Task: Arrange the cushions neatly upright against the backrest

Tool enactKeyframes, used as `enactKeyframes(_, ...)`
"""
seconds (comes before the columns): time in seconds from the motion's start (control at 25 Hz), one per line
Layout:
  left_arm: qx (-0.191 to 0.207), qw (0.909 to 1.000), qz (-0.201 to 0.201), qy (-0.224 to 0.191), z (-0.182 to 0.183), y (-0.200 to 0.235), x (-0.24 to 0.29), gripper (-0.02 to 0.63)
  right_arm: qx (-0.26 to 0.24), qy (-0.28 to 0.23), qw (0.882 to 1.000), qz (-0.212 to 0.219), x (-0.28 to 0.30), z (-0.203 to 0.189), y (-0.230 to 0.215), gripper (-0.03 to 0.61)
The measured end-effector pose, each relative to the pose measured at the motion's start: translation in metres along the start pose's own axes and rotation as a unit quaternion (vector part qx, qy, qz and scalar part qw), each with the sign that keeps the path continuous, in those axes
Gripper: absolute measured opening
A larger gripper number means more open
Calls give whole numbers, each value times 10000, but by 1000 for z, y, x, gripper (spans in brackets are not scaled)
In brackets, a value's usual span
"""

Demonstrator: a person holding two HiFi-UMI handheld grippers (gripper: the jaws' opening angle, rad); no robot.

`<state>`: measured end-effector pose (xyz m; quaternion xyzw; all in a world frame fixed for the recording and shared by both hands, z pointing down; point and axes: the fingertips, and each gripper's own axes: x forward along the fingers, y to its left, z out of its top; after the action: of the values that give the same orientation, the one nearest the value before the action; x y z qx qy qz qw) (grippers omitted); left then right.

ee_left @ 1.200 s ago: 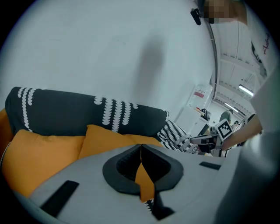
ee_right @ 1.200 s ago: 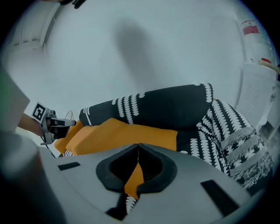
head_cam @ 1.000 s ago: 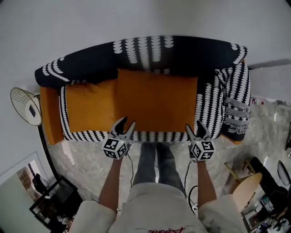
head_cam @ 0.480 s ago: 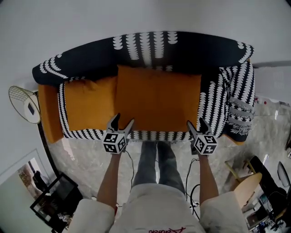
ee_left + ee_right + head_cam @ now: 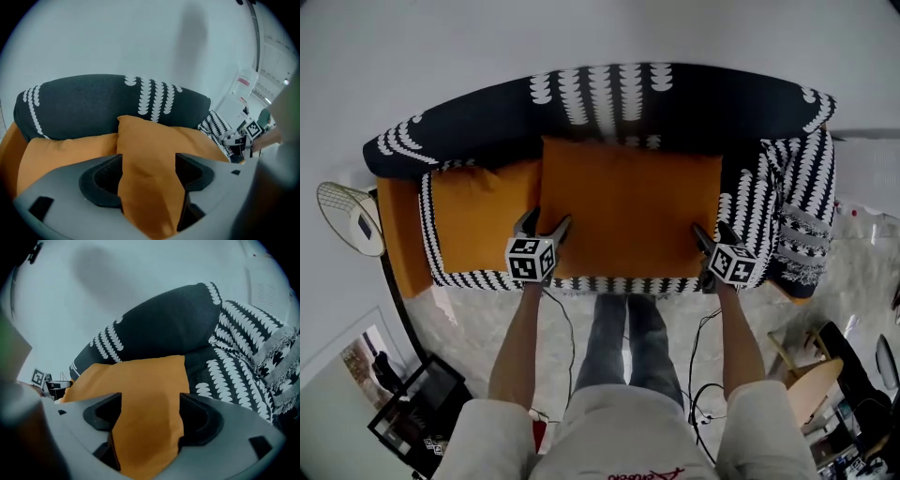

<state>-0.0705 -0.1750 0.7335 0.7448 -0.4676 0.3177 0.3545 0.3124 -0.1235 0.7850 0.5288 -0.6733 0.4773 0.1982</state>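
A large orange cushion (image 5: 628,211) lies flat on the seat of a dark sofa, its far edge against the backrest (image 5: 694,98). My left gripper (image 5: 546,221) straddles the cushion's near left corner, and its jaws are opening with the orange fabric (image 5: 150,145) between them. Over the near right corner, my right gripper (image 5: 711,231) is also opening its jaws, and the cushion's edge (image 5: 140,376) fills the gap. A second orange cushion (image 5: 478,211) lies flat to the left. At the right end a black-and-white patterned cushion (image 5: 778,216) leans on the armrest.
The sofa stands against a white wall. A round wire-mesh object (image 5: 347,217) sits beyond its left arm. The person's legs (image 5: 623,337) stand at the sofa's front edge on a marble floor, with cables trailing down. A wooden chair (image 5: 811,384) and clutter fill the lower right.
Both grippers have moved forward from the sofa's front edge onto the big cushion's near corners. Their jaws stand wider than before.
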Motion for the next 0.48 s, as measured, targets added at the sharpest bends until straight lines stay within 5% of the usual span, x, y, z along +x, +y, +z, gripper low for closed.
enactKeyframes(0.48, -46, 9957, 22, 927, -17, 19, 52, 374, -51, 1098, 9939, -65, 65, -10, -40, 439)
